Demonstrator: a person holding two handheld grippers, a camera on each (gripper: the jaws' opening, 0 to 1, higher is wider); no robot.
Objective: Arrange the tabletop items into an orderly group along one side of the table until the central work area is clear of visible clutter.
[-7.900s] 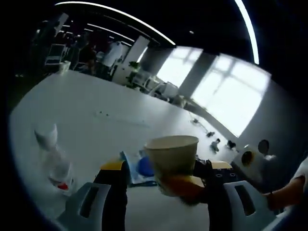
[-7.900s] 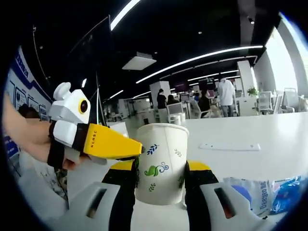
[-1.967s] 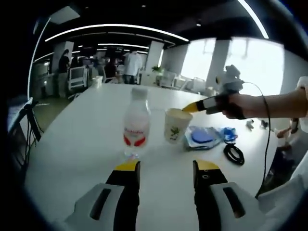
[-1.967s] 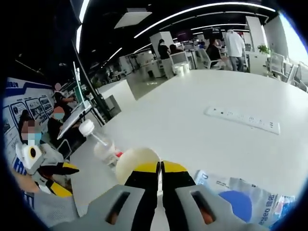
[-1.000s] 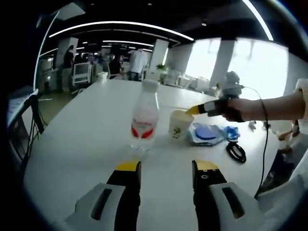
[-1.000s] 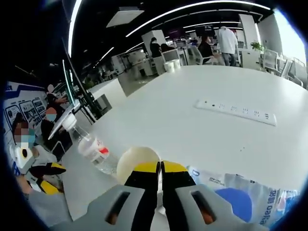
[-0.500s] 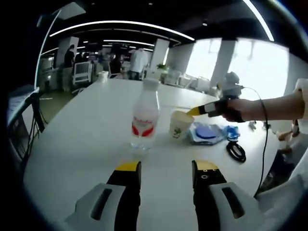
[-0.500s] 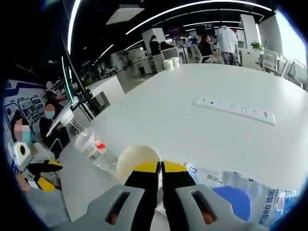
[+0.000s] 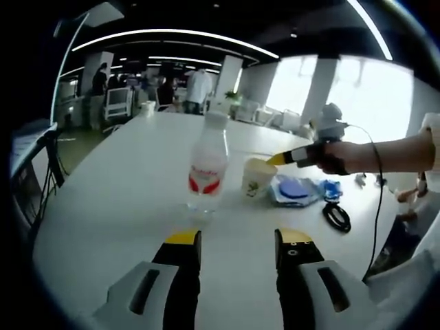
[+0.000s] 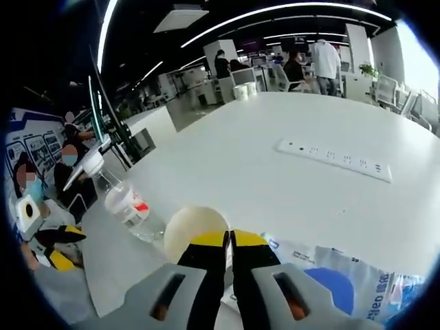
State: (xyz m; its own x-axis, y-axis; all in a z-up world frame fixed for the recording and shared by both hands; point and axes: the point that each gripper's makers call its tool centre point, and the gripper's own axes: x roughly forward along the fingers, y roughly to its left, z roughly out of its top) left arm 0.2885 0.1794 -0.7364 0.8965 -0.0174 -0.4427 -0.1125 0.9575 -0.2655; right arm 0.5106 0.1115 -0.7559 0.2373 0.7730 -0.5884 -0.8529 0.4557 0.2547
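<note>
On the white bench [image 9: 103, 206], the water bottle [image 9: 207, 171] stands at 12 o'clock from the left gripper [image 9: 236, 242], fingers apart. At 1 o'clock the paper cup [image 9: 255, 178] sits, rim pinched by the right gripper [image 10: 229, 240], fingers together.

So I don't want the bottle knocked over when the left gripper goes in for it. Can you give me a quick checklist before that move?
1. Left gripper open, nothing between its jaws: ok.
2. Bottle upright, cap on: ok.
3. Bottle lined up between the jaws: not ok, it sits nearer the left one.
4. Gap between bottle and paper cup: ok, they stand apart.
5. Right gripper off the cup: not ok, its tip is at the rim.
6. Right gripper's hold on the rim: cannot tell.
</note>
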